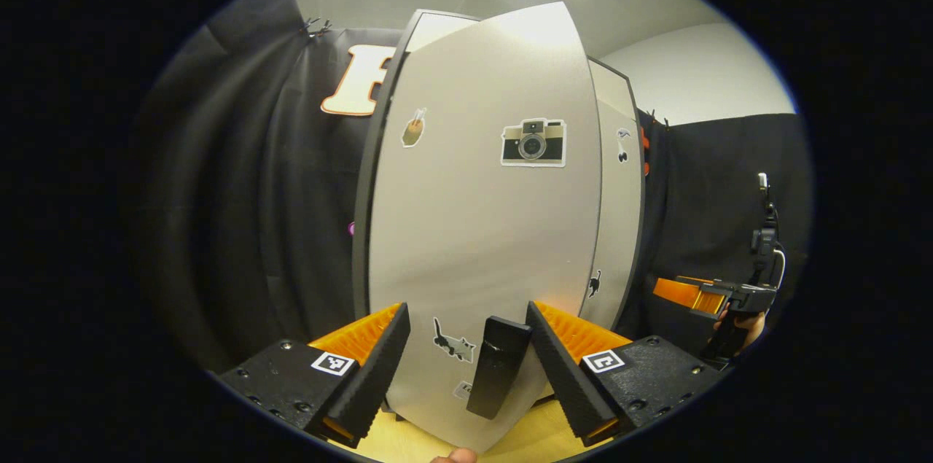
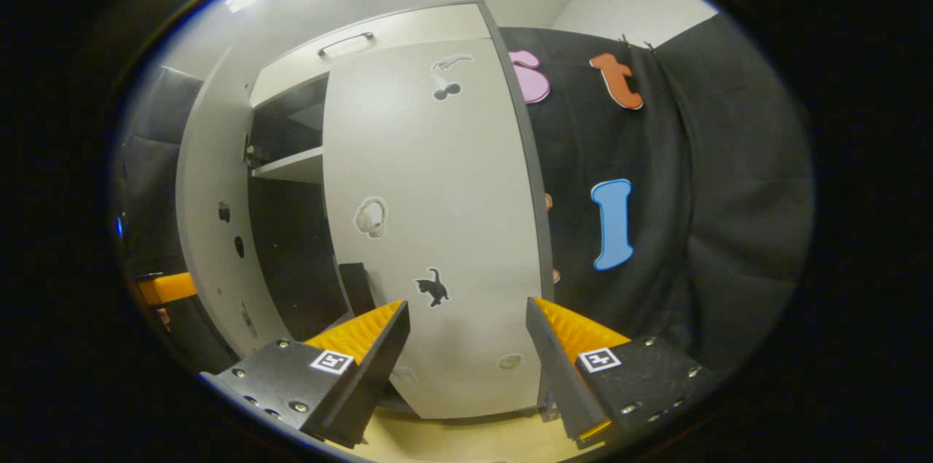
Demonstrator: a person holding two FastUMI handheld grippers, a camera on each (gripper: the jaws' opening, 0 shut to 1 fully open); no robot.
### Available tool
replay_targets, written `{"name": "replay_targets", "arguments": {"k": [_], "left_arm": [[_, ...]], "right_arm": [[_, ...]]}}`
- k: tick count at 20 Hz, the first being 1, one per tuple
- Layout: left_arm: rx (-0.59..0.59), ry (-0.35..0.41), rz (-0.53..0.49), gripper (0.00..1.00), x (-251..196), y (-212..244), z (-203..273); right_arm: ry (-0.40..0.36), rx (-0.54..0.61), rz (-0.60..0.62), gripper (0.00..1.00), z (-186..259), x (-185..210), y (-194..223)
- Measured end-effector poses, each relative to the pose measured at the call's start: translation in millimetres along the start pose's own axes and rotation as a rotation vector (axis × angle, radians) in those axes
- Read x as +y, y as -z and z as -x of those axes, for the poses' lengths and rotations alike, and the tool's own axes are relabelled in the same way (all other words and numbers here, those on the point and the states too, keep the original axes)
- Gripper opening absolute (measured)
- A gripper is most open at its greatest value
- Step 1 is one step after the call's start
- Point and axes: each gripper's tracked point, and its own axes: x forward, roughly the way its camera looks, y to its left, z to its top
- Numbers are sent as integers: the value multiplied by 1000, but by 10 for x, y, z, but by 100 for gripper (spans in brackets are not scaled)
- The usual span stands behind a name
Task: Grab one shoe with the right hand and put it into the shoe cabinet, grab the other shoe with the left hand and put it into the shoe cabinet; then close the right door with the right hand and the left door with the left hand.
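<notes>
From the left gripper view I see the shoe cabinet standing on a pale wooden floor — tall, light grey, with dark edges. Its left door is swung partway out toward me, its face carrying stickers: a camera, a drink cup and a black cat lower down. A dark bar handle sits near the door's lower edge, right between my fingers. The left gripper has its jaws spread wide with nothing clamped; the handle stands in the gap without either finger pressing on it.

From the right gripper view, the right door looks shut or nearly so, flat against the cabinet front, with a black cat sticker and a pale round one. Beside it the dark interior is exposed, with a light shelf across it; I cannot make out the shoes inside. The right gripper hangs just before the door's lower part, jaws wide apart and empty.

At the right edge of the left gripper view, that right gripper also shows farther off, held in a hand, clear of the cabinet's side. Black cloth hangs behind everything.
</notes>
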Motion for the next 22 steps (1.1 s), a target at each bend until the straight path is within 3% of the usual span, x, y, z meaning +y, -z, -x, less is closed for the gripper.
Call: {"name": "replay_targets", "arguments": {"k": [10, 22], "left_arm": [[24, 80, 41, 100, -362, 77, -652], [29, 64, 10, 99, -455, 105, -1032]], "right_arm": [[128, -13, 11, 97, 368, -571, -98], [219, -20, 30, 96, 572, -930, -112]]}}
